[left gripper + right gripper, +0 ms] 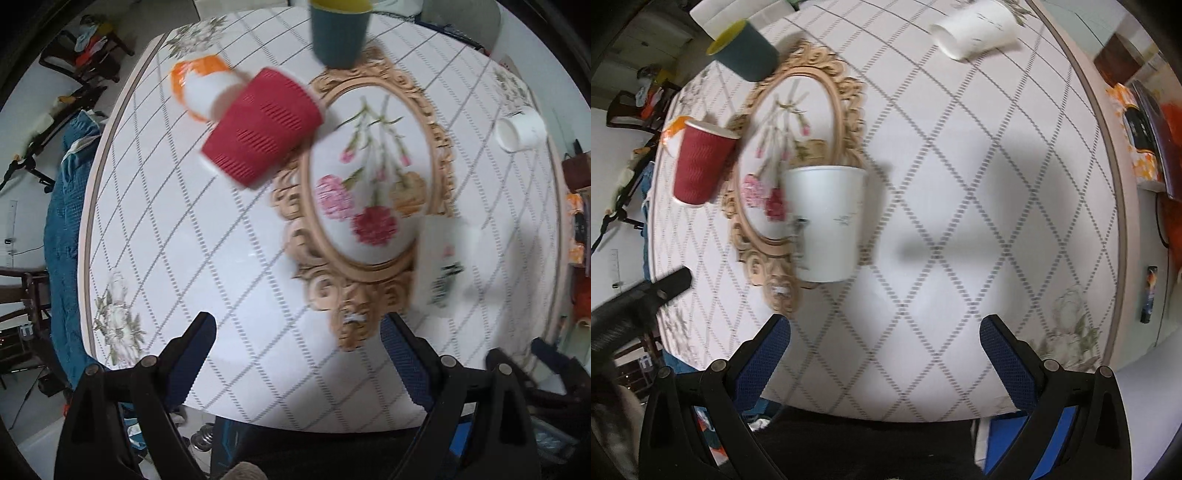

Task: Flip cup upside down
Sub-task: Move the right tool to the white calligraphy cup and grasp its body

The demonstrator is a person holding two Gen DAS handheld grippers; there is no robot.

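White quilted counter (960, 184) carries several cups. Straight ahead of the right gripper (885, 332), spread wide and empty, the white paper cup (825, 221) stands upright, likely the one to flip. Left gripper (297, 332), also wide, hovers short of the red cup (262, 125).

Left hand-held gripper (295, 354) gapes wide; right hand-held gripper (886, 347) likewise.
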